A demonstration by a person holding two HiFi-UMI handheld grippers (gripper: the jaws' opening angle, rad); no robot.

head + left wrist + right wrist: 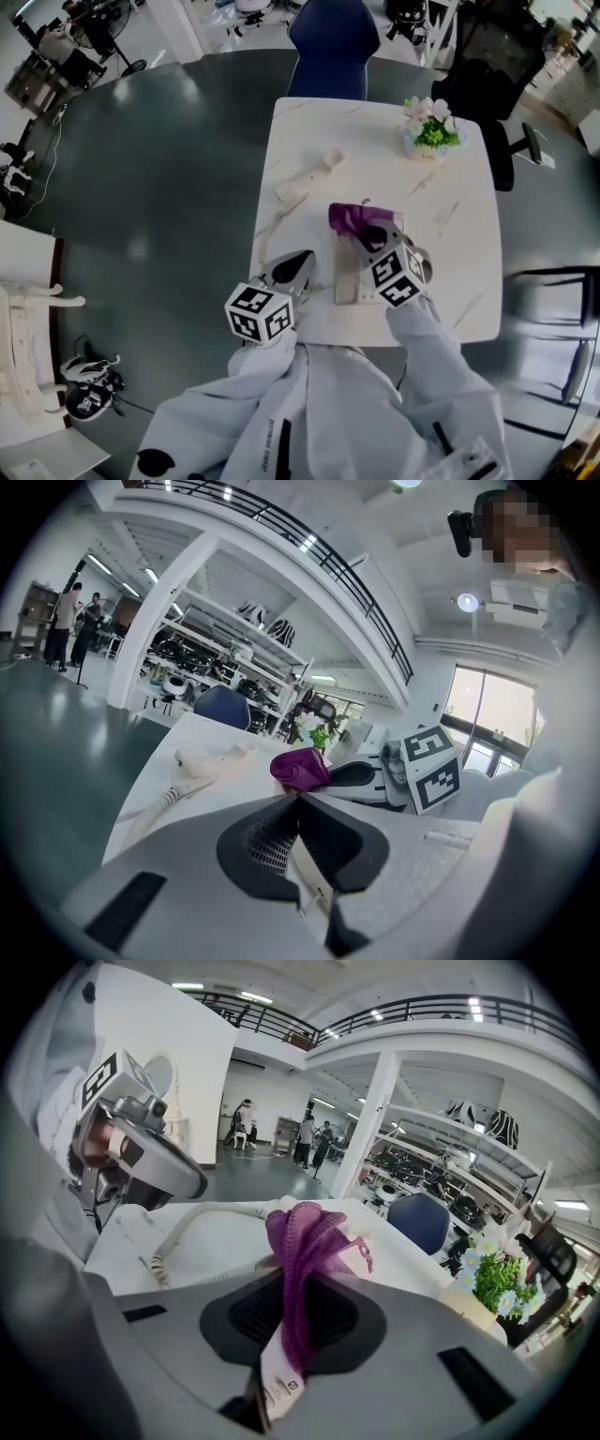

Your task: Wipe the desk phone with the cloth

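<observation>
The desk phone's beige base point(347, 281) lies near the front edge of the white table point(450, 272), between my two grippers. Its handset point(309, 176) lies off the base at the table's left, trailing a coiled cord point(187, 1227). My right gripper point(367, 230) is shut on a bunched purple cloth point(302, 1232), whose white tag hangs between the jaws; the cloth point(349, 218) sits just beyond the base's far end. My left gripper point(302, 262) is at the base's left side with its jaws shut point(298, 799), and a pale strip shows between them.
A small pot of flowers point(429, 131) stands at the table's far right corner. A blue chair point(333, 42) is behind the table and a black chair point(492, 56) to its far right. The dark floor point(159, 169) surrounds the table.
</observation>
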